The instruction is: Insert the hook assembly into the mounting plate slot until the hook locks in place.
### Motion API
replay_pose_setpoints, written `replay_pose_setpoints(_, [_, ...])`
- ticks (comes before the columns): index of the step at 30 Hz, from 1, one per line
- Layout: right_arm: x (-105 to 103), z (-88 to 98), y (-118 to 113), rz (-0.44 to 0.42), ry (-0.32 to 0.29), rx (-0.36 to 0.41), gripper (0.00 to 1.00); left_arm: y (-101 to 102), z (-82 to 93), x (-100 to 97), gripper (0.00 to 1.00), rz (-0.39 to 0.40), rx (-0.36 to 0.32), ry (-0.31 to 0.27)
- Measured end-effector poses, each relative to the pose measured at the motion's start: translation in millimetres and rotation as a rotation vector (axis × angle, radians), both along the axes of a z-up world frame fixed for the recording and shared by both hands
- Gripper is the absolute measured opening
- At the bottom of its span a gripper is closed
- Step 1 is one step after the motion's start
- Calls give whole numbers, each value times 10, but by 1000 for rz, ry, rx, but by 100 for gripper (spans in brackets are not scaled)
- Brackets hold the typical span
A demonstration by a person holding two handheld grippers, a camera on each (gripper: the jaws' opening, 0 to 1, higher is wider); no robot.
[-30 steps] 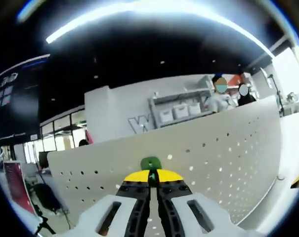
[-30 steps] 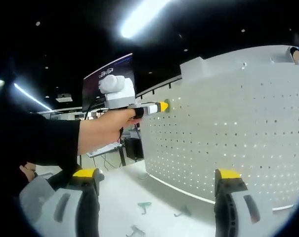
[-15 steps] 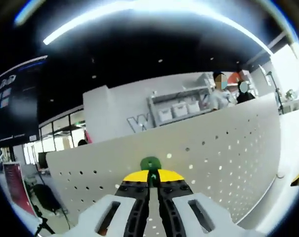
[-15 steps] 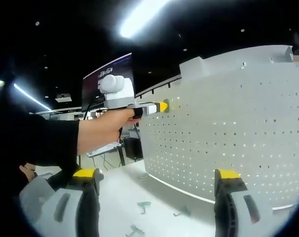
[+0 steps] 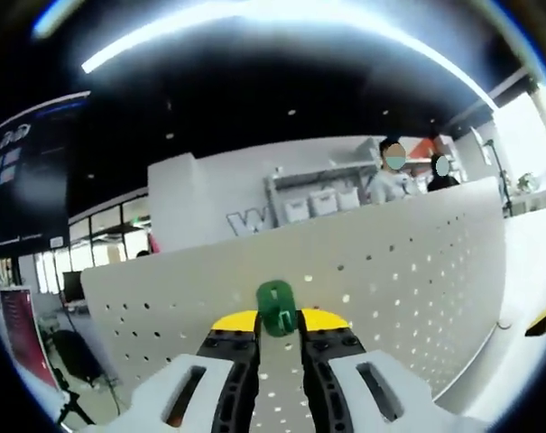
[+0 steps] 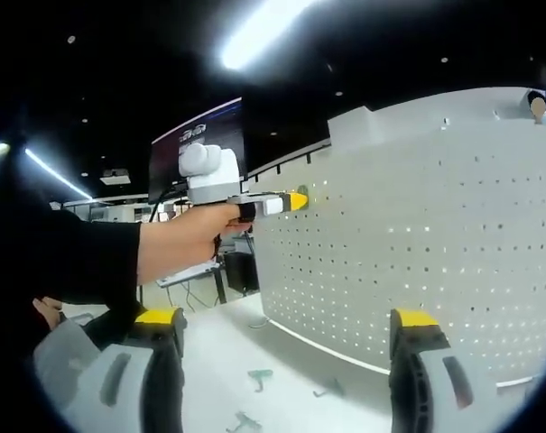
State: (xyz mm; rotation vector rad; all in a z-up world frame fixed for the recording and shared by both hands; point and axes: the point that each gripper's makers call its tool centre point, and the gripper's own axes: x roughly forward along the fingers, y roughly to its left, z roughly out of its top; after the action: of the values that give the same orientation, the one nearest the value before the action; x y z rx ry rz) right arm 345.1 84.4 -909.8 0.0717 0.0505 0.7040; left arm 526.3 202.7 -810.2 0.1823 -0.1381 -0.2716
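Green hook [image 5: 275,308] sits against the perforated plate [image 5: 408,280] near its top edge, between the left gripper [image 5: 277,334]'s slightly parted jaws, which may not be holding it; unlatched, it could drop; right gripper [image 6: 282,361] gapes empty.

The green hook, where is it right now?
In the left gripper view the green hook sits low in the middle, against the white pegboard, just beyond the yellow tips of the left gripper, whose jaws stand slightly apart.
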Motion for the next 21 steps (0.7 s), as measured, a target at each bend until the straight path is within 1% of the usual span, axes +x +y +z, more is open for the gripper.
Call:
replay_pose_setpoints(5, [-3,-2,7,1,-2,-5,92,32,-18,-104,34,-5,-20,-8])
replay_pose_setpoints(8, [-5,-3,20,2,-2,-8,92,62,-35,-159,37,-13,-29,0])
replay_pose_setpoints(11, [-5,3,18,1,-4,-10,92,96,-11,-233,40,-25,-34,-5])
replay_pose_setpoints(16, [-3,11,7,-3,-6,-12,92,158,82,-357,49,-57,-110,-19])
replay_pose_setpoints(21, [-8,22,14,-3,-10,-14,92,222,105,-466,56,-68,-123,-26])
